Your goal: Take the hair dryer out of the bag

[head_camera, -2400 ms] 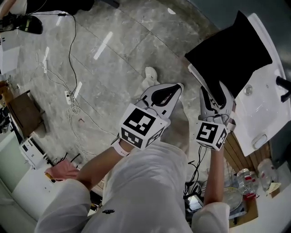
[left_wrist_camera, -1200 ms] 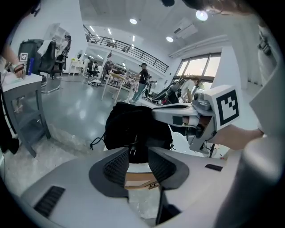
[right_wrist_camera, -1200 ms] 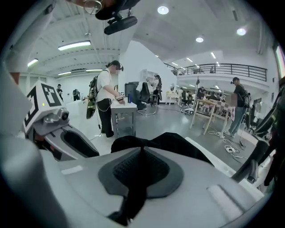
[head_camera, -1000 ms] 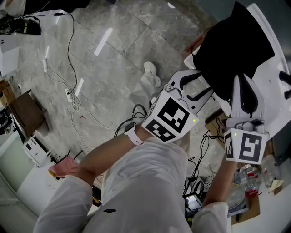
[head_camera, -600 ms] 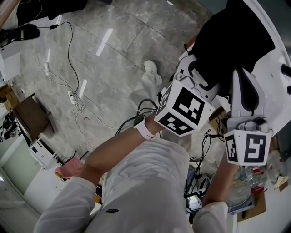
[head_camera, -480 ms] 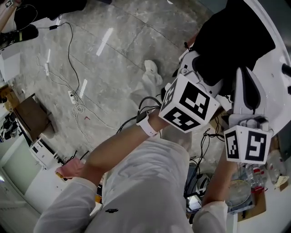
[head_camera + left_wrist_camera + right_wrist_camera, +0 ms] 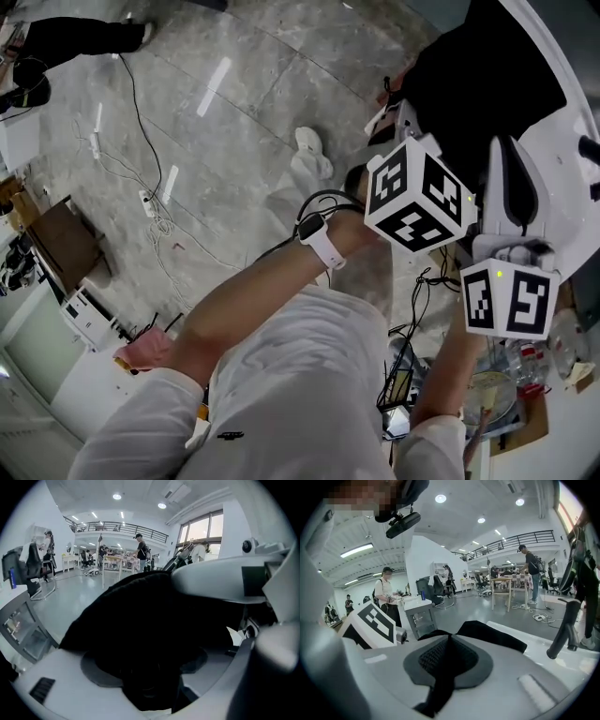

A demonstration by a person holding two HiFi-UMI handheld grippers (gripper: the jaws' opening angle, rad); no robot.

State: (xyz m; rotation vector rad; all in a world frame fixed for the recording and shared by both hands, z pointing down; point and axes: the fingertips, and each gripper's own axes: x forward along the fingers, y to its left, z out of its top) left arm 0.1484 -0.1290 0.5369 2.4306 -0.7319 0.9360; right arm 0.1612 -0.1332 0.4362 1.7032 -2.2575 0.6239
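Note:
A black bag (image 7: pixel 487 75) lies on the white table (image 7: pixel 562 159) at the upper right. My right gripper (image 7: pixel 506 155) is shut on the bag's near edge. In the right gripper view, black cloth (image 7: pixel 443 677) is pinched between its grey pads (image 7: pixel 473 660). My left gripper (image 7: pixel 405 127) reaches into the bag's mouth, its marker cube (image 7: pixel 419 206) just below. Its jaws are opening. In the left gripper view they stand wide, with only the bag's dark inside (image 7: pixel 150 634) between them. No hair dryer shows in any view.
Cables and a power strip (image 7: pixel 141 197) lie on the grey floor, with a pair of white shoes (image 7: pixel 309 155) below the table. Bottles and boxes (image 7: pixel 511 375) crowd the lower right. A black curved handle (image 7: pixel 567 630) stands on the table beyond the bag.
My left gripper has moved up and to the right, from beside the bag into its mouth, and its jaws have spread. The right gripper keeps its hold on the bag's edge.

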